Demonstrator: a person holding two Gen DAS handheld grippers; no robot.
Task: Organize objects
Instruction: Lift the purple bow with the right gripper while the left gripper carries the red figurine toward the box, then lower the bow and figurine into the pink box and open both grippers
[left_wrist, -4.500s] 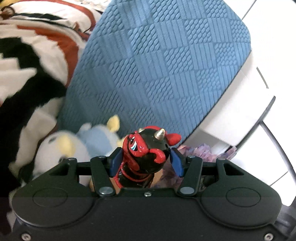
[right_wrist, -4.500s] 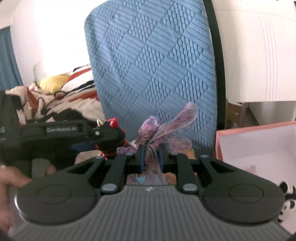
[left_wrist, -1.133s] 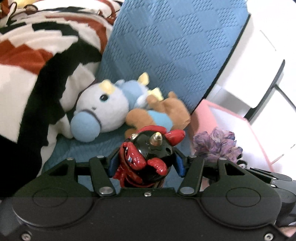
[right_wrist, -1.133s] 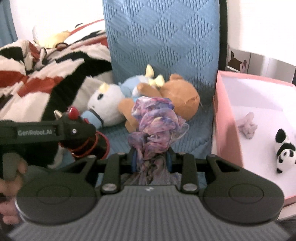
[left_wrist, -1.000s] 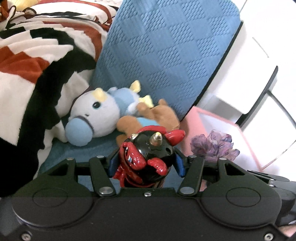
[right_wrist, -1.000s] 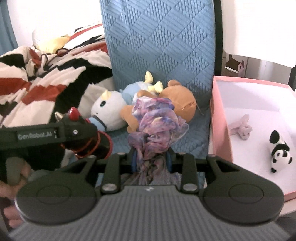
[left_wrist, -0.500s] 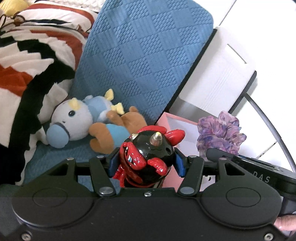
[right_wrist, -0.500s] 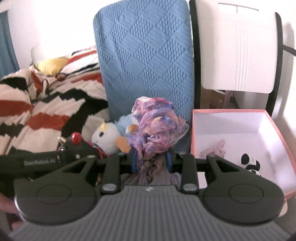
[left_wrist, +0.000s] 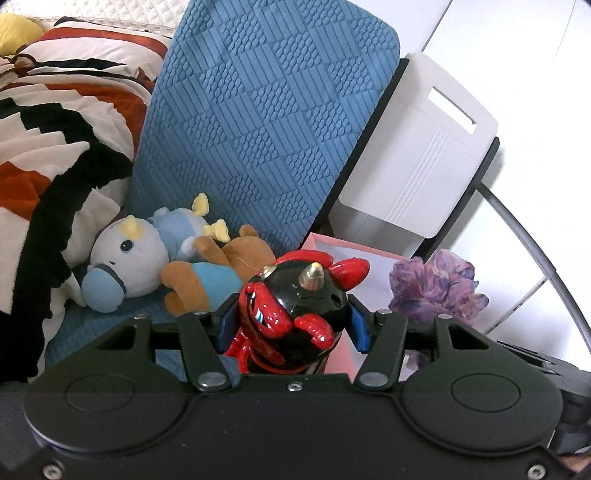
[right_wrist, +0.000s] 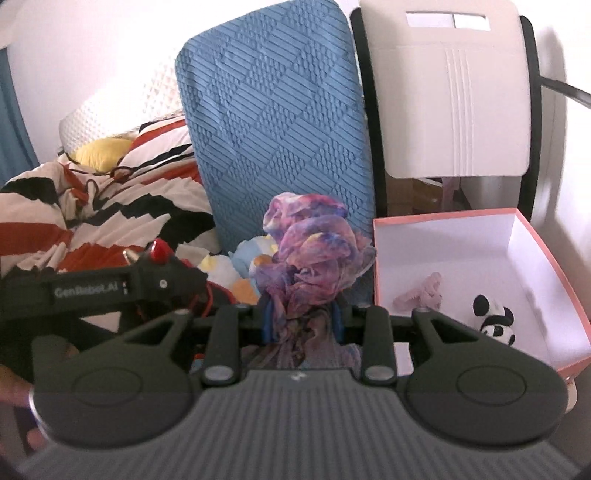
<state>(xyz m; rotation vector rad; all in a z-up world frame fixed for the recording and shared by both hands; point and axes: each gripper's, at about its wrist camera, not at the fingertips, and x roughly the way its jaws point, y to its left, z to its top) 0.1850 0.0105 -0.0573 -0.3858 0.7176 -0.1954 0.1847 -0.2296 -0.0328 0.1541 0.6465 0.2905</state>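
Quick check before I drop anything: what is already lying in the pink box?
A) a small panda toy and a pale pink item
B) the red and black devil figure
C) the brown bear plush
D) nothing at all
A: the right wrist view shows a small panda toy and a pale pink item on the white floor of the pink box.

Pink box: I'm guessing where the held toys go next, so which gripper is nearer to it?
Right. The right gripper, shut on the purple scrunchie, sits just left of the pink box. The left gripper, holding the red-and-black figurine, is farther left.
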